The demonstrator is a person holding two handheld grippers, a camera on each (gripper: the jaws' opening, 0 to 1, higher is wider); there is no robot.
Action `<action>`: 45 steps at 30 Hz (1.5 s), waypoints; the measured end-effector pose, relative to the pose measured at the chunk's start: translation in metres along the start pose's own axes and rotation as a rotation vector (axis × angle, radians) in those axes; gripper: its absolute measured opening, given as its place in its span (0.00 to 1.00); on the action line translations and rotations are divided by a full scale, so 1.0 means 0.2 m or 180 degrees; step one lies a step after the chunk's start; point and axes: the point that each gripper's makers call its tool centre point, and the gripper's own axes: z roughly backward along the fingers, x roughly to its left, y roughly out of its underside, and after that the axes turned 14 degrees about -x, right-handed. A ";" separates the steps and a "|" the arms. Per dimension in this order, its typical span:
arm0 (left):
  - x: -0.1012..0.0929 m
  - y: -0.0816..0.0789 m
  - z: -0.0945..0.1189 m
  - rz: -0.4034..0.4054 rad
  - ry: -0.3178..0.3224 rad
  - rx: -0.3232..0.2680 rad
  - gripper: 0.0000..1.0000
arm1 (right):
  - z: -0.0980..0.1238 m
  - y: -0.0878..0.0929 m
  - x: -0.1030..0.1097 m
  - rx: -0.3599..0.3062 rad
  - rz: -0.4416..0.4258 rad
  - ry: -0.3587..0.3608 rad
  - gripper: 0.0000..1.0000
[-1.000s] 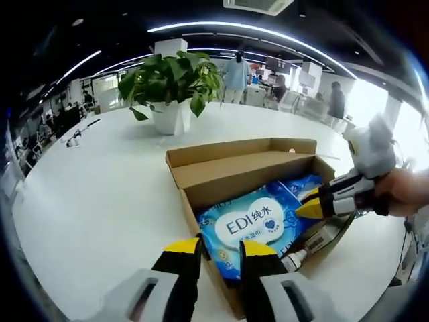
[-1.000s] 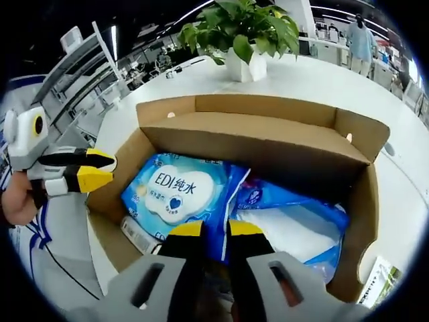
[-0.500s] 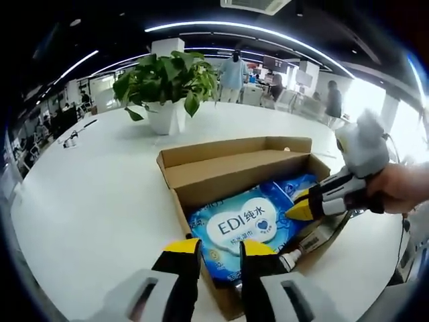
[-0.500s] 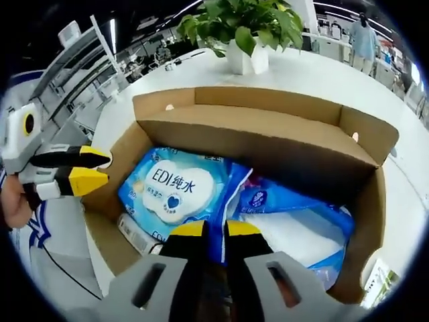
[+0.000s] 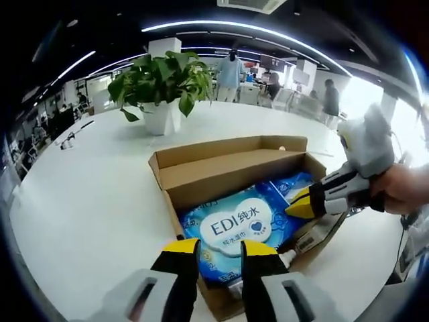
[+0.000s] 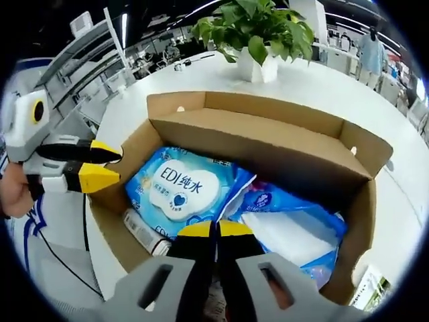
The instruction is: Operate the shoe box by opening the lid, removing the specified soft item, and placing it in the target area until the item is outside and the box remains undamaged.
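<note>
Brown cardboard shoe box (image 5: 231,171) lying open on the white desk (image 5: 87,194); I am going for the wipes.

I am closing my right claw (image 6: 215,229) on the edge of the blue wet-wipe pack (image 6: 179,193) inside the box, its tips nearly touching with the wrapper's fold apparently between them. My left claw (image 5: 220,246) is hovering slightly parted, holding nothing, over the box's near wall. I am planning a straight upward lift, steadying that wall so the cardboard is not tearing. The label is reading "EDI 纯水"; a second blue pack (image 6: 288,225) beside it has a logo too small to read.
</note>
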 end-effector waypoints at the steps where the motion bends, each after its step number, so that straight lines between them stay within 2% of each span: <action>1: 0.00 0.00 0.00 0.0002 0.0001 0.0001 0.24 | 0.01 -0.01 0.00 -0.0051 -0.0128 0.0025 0.00; 3: -0.01 0.00 0.00 -0.0007 0.0008 0.0006 0.24 | 0.02 -0.02 -0.02 -0.0078 -0.0154 0.0041 0.00; 6: -0.02 0.00 -0.01 -0.0008 0.0028 0.0017 0.24 | 0.05 -0.02 -0.02 -0.0089 0.0045 0.0019 0.00; 12: -0.07 0.01 -0.04 -0.0007 0.0106 0.0065 0.26 | 0.09 -0.04 -0.04 -0.0162 0.0104 0.0047 0.00; 15: -0.10 0.01 -0.06 -0.0022 0.0142 0.0096 0.26 | 0.13 -0.04 -0.06 -0.0151 0.0252 0.0092 0.00; 20: -0.13 0.05 -0.09 -0.0031 0.0183 0.0173 0.27 | 0.16 -0.04 -0.10 -0.0161 0.0302 0.0166 0.00; 27: -0.16 0.07 -0.13 0.0032 0.0211 0.0271 0.28 | 0.23 -0.06 -0.19 -0.0253 0.0235 0.0264 0.00; 31: -0.18 0.09 -0.17 0.0196 0.0198 0.0355 0.28 | 0.27 -0.04 -0.24 -0.0253 0.0248 0.0306 0.00; 38: -0.22 0.13 -0.24 0.0239 0.0228 0.0515 0.28 | 0.32 -0.02 -0.29 -0.0309 0.0165 0.0363 0.00; 43: -0.26 0.17 -0.29 0.0576 0.0280 0.0669 0.29 | 0.35 0.00 -0.34 -0.0326 0.0067 0.0407 0.00; 45: -0.27 0.19 -0.31 0.0617 0.0294 0.0703 0.28 | 0.36 0.01 -0.35 -0.0331 0.0045 0.0421 0.00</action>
